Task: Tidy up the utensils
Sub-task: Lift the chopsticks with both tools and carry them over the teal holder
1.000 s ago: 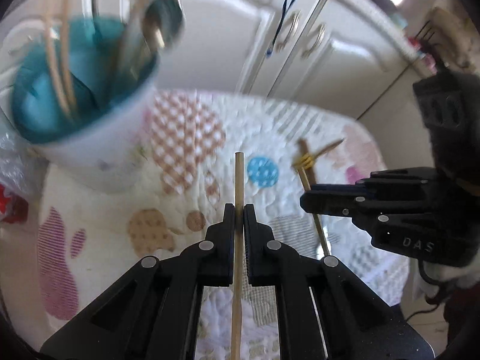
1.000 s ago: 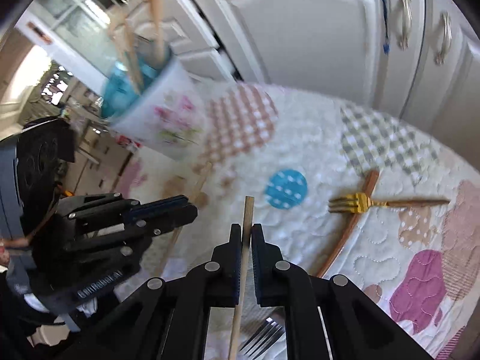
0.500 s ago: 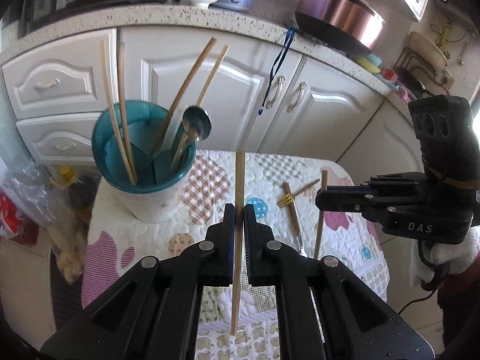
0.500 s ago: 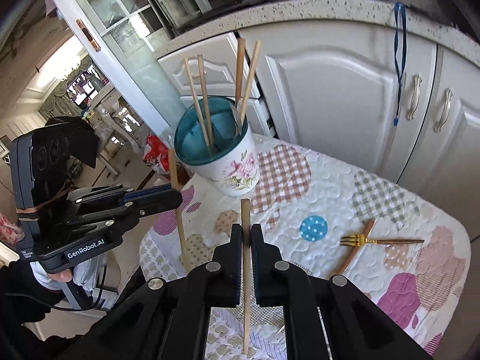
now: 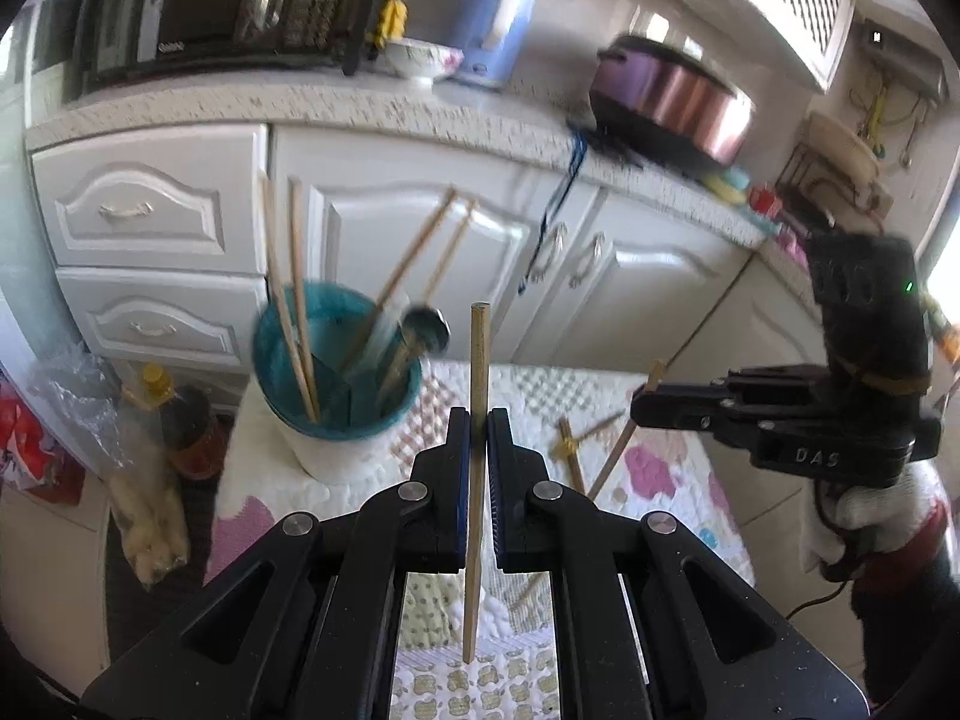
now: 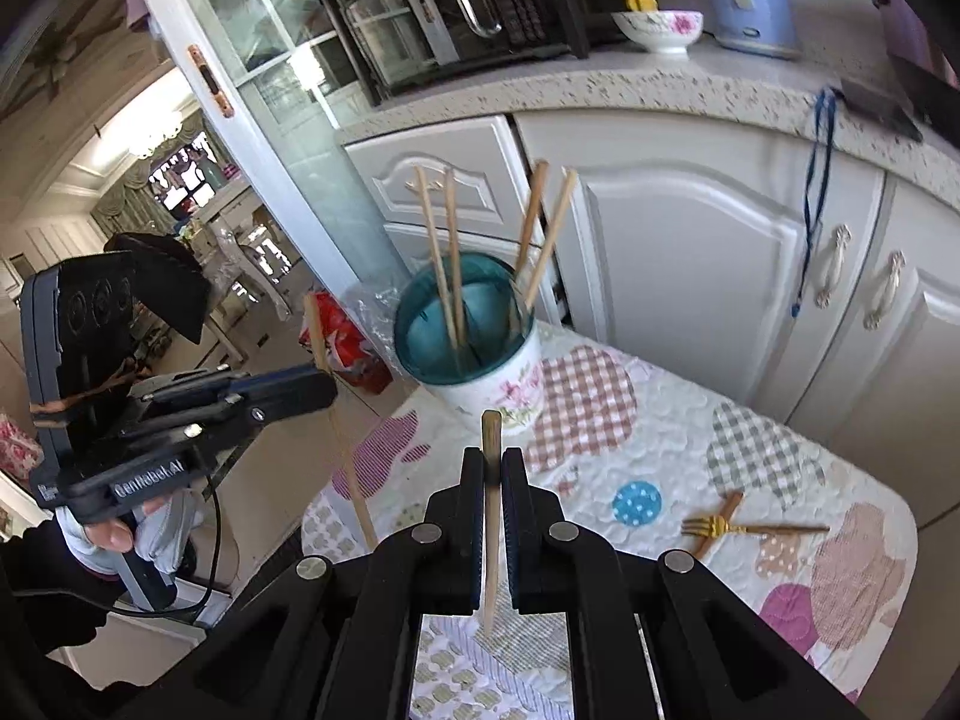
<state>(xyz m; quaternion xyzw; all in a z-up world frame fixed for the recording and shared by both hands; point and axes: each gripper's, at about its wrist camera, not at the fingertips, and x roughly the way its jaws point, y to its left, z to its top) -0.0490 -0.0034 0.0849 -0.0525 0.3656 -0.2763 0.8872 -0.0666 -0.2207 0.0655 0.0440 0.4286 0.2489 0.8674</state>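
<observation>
Holding one chopstick [image 5: 478, 420] upright, the left tongs [image 5: 477, 426] hang above the quilted bench [image 6: 690, 420], clamped on it. Further along, the holder [image 6: 474, 354] stands at the bench's back corner with four chopsticks and a spoon [image 5: 423, 330] inside. The right tongs [image 6: 492, 468] pinch another chopstick [image 6: 491, 516]. On the right, a gold fork [image 6: 720, 525] lies across a wooden utensil.

My left gripper [image 5: 478, 426] and right gripper [image 6: 492, 468] are matt black plastic, each pinching a pale, smooth wooden chopstick [image 5: 476, 480]. The utensil holder [image 6: 480, 354] looks glossy, white outside and teal inside. The quilted tablecloth [image 6: 678, 432] is soft cloth. The fork [image 6: 720, 527] shines gold metal. The cabinet doors [image 6: 690, 264] are satin white.
</observation>
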